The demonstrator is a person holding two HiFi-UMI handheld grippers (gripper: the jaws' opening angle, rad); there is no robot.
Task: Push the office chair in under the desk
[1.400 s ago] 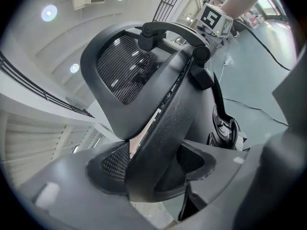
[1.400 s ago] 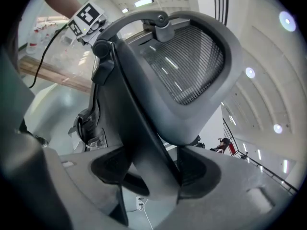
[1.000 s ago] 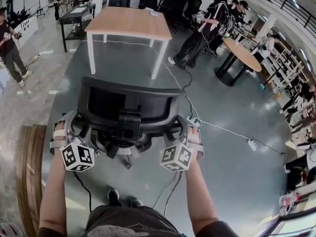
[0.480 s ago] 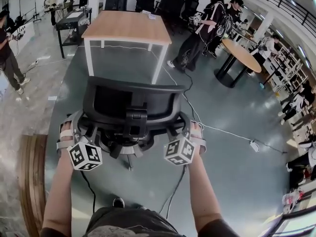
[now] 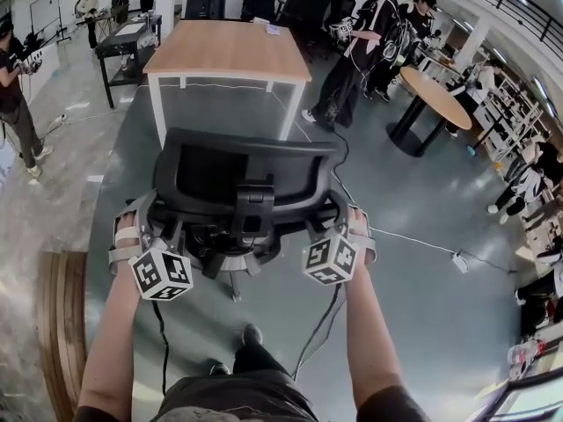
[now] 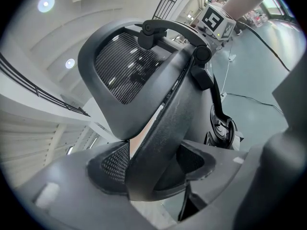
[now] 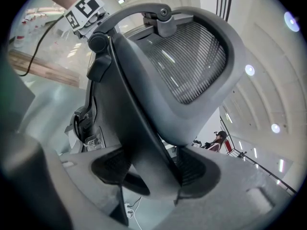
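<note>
**A:** Where's the office chair (image 5: pixel 242 192) at this moment?

**B:** Out on the grey floor (image 5: pixel 413 306), its back turned to the person. The wooden desk (image 5: pixel 229 51) stands just beyond it. The backrest (image 5: pixel 211 174) sits short of the desk's near edge, roughly in line with the gap between the white legs.

**A:** And the tongs?

**B:** One on each flank. The left gripper (image 5: pixel 157 231) is at the backrest's left side and the right gripper (image 5: pixel 327 229) at its right, both low on the back, below the mesh panel.

**A:** Loose or biting?

**B:** Biting, both of them. In the left gripper view a dark side bar (image 6: pixel 163 123) of the backrest frame runs straight down between the jaws, and both pads are closed against it. The right gripper view shows the same thing mirrored: the opposite bar (image 7: pixel 144 143) is wedged between that pair and clamped.

**A:** So the chair is in front of the grippers?

**B:** In front and between them. The mesh rises above each pair of jaws, and the central spine of the back lies midway between the two marker cubes. Both forearms reach forward to it.

**A:** Anything around it?

**B:** A cable (image 5: pixel 396 236) trails over the floor to the right, well clear of a round table (image 5: pixel 435 95) further off.
</note>
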